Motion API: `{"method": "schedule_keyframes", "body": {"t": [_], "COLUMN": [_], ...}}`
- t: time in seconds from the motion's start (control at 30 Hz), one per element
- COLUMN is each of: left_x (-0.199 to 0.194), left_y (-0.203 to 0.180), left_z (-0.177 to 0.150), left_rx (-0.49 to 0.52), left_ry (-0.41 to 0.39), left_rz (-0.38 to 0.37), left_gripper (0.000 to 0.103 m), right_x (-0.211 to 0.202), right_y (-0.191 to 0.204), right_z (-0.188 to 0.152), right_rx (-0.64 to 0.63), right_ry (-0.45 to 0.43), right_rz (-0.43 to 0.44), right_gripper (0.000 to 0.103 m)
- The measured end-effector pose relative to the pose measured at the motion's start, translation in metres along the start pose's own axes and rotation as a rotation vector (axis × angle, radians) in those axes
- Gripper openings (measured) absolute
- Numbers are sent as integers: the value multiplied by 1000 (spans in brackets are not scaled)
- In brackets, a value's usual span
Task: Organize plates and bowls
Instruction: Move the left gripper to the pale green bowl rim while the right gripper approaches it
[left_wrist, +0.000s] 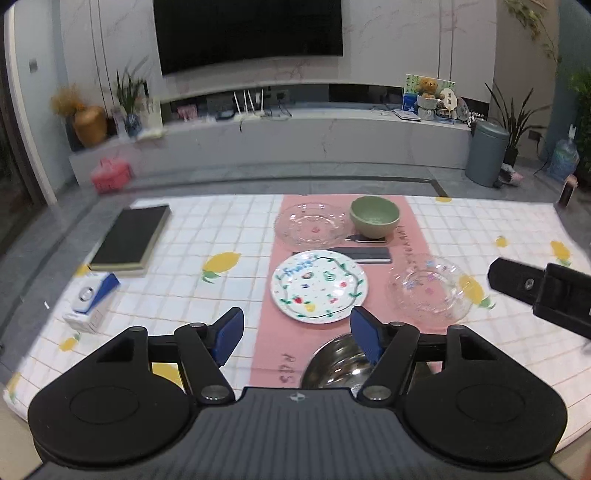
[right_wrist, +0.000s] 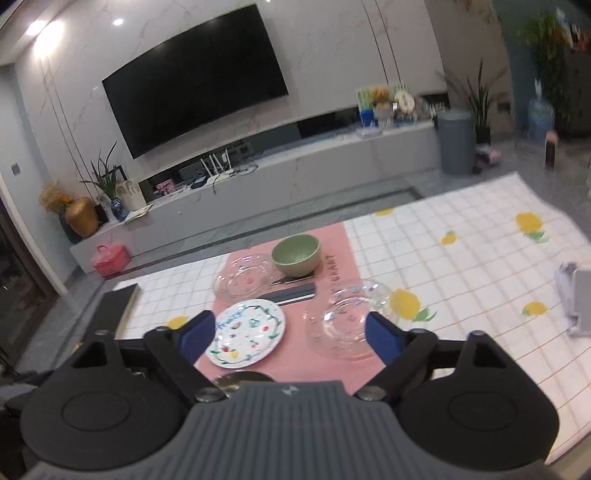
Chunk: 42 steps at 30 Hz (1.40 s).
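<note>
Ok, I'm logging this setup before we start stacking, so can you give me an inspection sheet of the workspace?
Surface: checked lemon tablecloth with a pink runner.
Job's things: green bowl, painted plate, two glass plates, steel bowl, none stacked.
Clutter: black book, blue-white box, dark case.
Grippers: left claw and right claw open, holding nothing.
Cables: nothing seen on the table.
Surroundings: television, grey bin, plants.

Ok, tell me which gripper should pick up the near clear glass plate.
Right. The right gripper is open, with the clear glass plate near its right finger; the left gripper faces the painted plate.
</note>
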<state>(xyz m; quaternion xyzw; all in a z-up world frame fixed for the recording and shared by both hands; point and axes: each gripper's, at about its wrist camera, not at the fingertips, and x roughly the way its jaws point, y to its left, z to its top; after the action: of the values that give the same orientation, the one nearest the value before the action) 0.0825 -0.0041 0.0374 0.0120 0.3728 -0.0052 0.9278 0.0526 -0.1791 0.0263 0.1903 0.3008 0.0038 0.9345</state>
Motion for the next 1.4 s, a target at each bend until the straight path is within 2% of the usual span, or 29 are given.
{"method": "schedule_keyframes", "body": {"t": [0.1, 0.2, 0.37, 0.47, 0.63, 0.73, 0.83, 0.9, 1.0, 1.07, 1.17, 1.27, 1.37, 1.4], "left_x": [-1, -4, -1, 6, 35, 61, 86, 93, 106, 119, 141, 164, 185, 194], "left_y": [5, 12, 9, 8, -3, -12, -27, -34, -46, -57, -70, -76, -73, -71], "left_z": [18, 29, 56, 76, 95, 97, 99, 99, 100, 99, 95, 91, 91, 92], "left_rx": [-68, -106, -62, -83, -57, -26, 55, 90, 130, 201, 292, 325, 269, 245], "left_ry": [30, 23, -8, -19, -64, -45, -9, -33, -75, -84, -113, -114, -113, -91], "left_rz": [-53, -67, -36, -2, -14, -33, -47, -41, -55, -75, -86, -70, -47, -52], "left_gripper": [78, 78, 78, 79, 81, 81, 80, 80, 80, 79, 74, 69, 58, 52], "right_x": [4, -4, -9, 2, 49, 81, 114, 136, 170, 194, 225, 252, 277, 284], "right_y": [2, 4, -17, -34, -53, -58, -64, -70, -75, -77, -84, -95, -101, -102], "right_z": [22, 41, 64, 80, 95, 102, 108, 112, 115, 112, 102, 91, 85, 84], "right_rx": [46, 49, 81, 109, 138, 119, 131, 152, 161, 167, 217, 273, 313, 326], "right_ry": [48, 13, -1, 2, 53, 65, 93, 122, 131, 137, 147, 130, 135, 142], "right_rz": [69, 89, 107, 109, 133, 99, 134, 173, 163, 138, 144, 158, 142, 149], "right_gripper": [90, 94, 95, 95, 95, 94, 93, 88, 87, 84, 79, 73, 69, 69]}}
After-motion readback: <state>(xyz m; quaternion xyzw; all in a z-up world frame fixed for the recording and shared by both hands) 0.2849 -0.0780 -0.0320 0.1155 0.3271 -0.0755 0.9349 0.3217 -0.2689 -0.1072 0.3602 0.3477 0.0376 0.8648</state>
